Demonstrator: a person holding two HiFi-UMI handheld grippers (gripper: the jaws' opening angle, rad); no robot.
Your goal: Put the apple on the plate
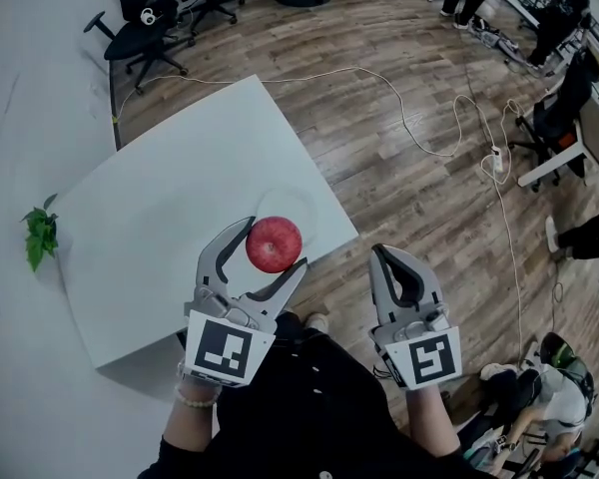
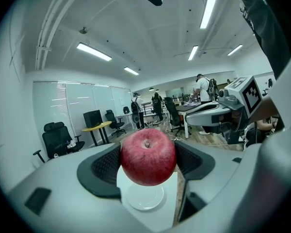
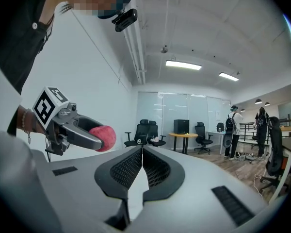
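A red apple hangs above the white table, and my left gripper is shut on it, one jaw on each side. The left gripper view shows the apple stem-up between the dark pads, with a white plate on the table just below and beyond it. From the head view the plate's faint rim shows past the apple, near the table's right edge. My right gripper is shut and empty, held off the table's near corner over the floor. In the right gripper view its pads meet.
A small green sprig lies at the table's left edge. Black office chairs stand beyond the table's far corner. A white cable runs across the wooden floor, and people and desks are at the right.
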